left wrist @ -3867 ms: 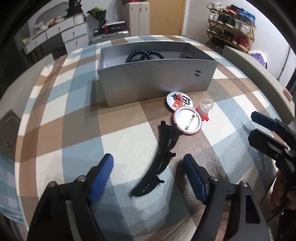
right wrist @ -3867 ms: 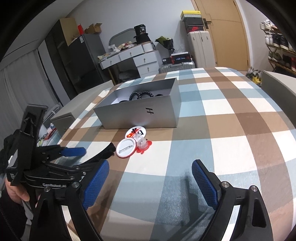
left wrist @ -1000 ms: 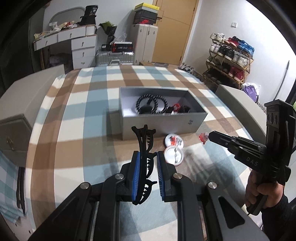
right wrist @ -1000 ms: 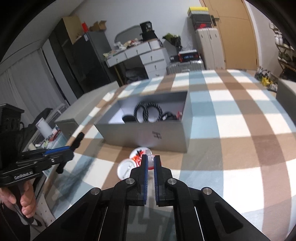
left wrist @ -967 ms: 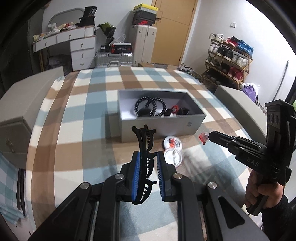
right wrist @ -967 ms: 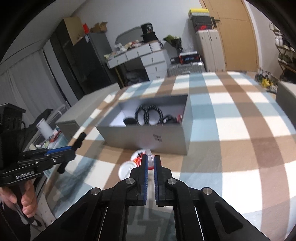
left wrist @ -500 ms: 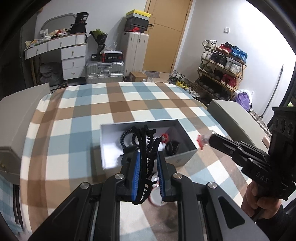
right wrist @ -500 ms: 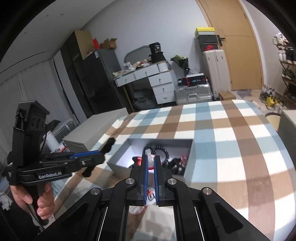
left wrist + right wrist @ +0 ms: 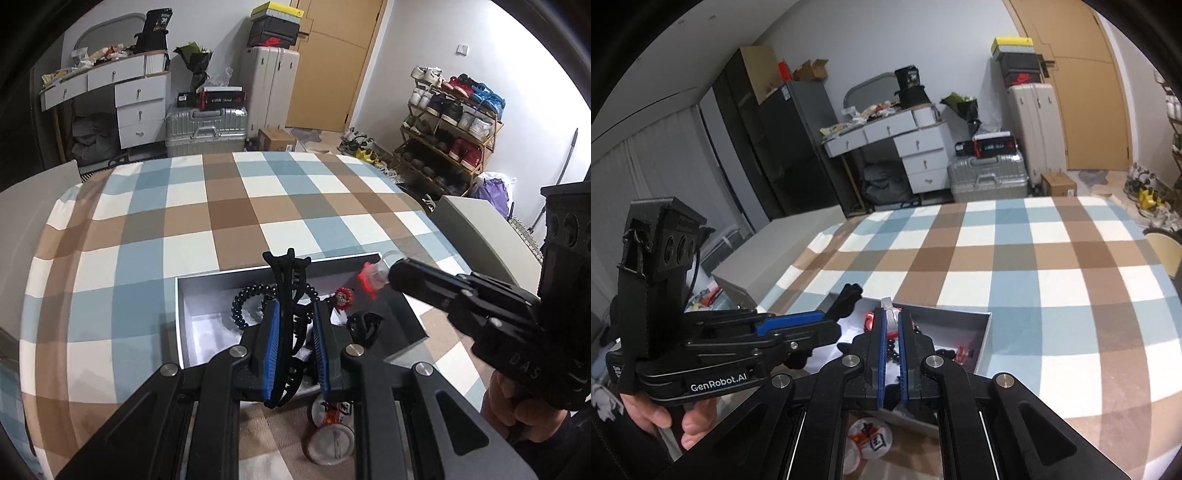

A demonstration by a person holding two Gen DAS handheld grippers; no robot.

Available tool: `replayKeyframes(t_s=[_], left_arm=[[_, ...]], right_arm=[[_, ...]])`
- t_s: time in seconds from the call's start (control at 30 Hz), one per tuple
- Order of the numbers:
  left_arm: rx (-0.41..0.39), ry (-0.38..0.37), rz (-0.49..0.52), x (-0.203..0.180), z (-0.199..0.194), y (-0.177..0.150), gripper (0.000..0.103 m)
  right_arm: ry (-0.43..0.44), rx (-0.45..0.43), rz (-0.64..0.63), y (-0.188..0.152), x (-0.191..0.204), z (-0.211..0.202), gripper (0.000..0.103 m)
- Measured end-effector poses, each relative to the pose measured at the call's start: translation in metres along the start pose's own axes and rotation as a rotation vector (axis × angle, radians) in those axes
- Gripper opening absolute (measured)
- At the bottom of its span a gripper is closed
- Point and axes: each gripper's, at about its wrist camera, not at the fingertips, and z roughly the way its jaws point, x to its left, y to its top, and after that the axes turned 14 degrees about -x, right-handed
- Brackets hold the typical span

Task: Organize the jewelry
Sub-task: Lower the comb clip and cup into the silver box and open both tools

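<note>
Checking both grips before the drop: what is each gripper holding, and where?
Left gripper clamps the black hair clip at its middle. Right gripper pinches a small clear-and-red trinket at its clear end.

From my feed I see a pale-walled room: a tan wooden door, a white drawer desk piled with clutter, a silver ribbed suitcase, a wooden shoe rack, and a tall black cabinet.

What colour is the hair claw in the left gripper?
Black all over; the hair claw shows best in the left wrist view, clamped in the left gripper.
</note>
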Motion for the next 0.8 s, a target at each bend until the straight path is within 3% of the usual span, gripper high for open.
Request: replayKeyframes(t_s=[0.47,0.8], left_arm=[[0.052,-0.014,-0.022,0.006,0.015,-0.006,0.013],[0.046,-0.039,-0.042,0.007,0.014,-0.004,0.016]], right_arm=[[-0.010,0.059,0.015,-0.020,-0.012,0.025,0.006],[-0.013,0.041,0.026,-0.020,-0.014,0.020,0.009]])
